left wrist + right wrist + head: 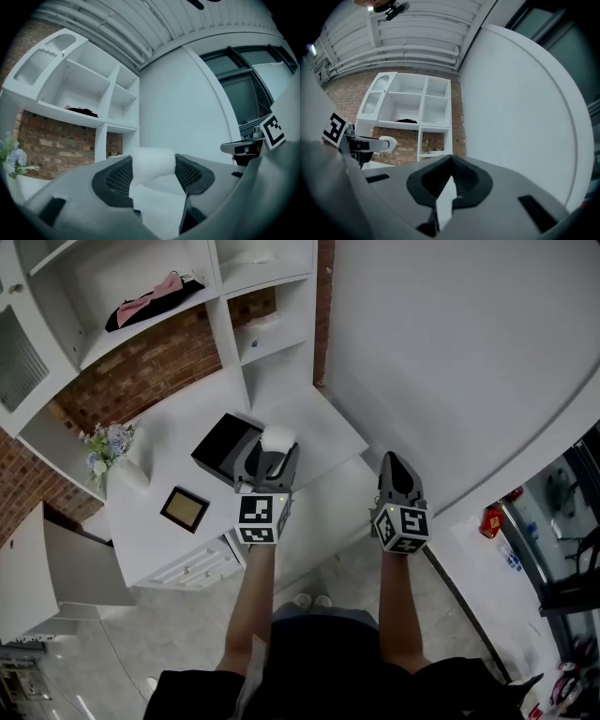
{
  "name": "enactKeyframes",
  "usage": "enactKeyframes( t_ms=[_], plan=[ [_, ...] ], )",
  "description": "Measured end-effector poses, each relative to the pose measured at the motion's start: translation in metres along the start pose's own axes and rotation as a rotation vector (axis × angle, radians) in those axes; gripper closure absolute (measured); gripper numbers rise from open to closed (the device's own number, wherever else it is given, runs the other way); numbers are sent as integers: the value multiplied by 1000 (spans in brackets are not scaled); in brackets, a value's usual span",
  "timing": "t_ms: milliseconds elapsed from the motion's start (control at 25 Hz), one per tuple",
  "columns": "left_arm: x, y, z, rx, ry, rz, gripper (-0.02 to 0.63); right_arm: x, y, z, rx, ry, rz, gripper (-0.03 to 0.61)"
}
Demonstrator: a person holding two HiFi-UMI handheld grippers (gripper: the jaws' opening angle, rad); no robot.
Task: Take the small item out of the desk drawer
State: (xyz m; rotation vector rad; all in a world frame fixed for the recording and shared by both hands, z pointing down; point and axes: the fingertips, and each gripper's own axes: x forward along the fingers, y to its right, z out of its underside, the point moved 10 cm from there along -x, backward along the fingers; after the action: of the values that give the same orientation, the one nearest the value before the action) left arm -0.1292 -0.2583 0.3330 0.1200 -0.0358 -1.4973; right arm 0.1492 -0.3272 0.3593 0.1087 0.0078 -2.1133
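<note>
Centre of head view: small white padded item point(278, 438) pinched across its width by left gripper point(275, 454), jaws spread wide to fit it.
Position: raised over white desk point(173, 442), beside black box point(223, 448), likely already out of drawer.
Right of centre: right gripper point(397, 468) pressed together, empty, held aside as spare.
Lower left: white drawer fronts point(202, 564) seemingly shut.

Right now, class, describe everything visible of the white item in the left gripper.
The white item is small, soft-looking and slightly crumpled, like wadded tissue or foam; which is unclear. It spans the tips of the left gripper, pinched between both dark mesh pads, over the white desk. Nothing else touches it.
</note>
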Motion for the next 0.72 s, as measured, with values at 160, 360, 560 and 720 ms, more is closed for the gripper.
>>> enactKeyframes(
  t_ms=[160, 360, 560, 720],
  plan=[
    [-4, 2, 2, -8, -6, 5, 344, -4, -3, 0, -9, -14, -1, 581],
    [-4, 3, 5, -12, -17, 13, 344, -6, -3, 0, -10, -19, -3, 581],
    [-4, 4, 6, -7, -23, 16, 344, -7, -2, 1, -7, -25, -1, 581],
    [-4, 3, 9, -8, -28, 17, 344, -7, -4, 2, -8, -29, -3, 581]
  ],
)
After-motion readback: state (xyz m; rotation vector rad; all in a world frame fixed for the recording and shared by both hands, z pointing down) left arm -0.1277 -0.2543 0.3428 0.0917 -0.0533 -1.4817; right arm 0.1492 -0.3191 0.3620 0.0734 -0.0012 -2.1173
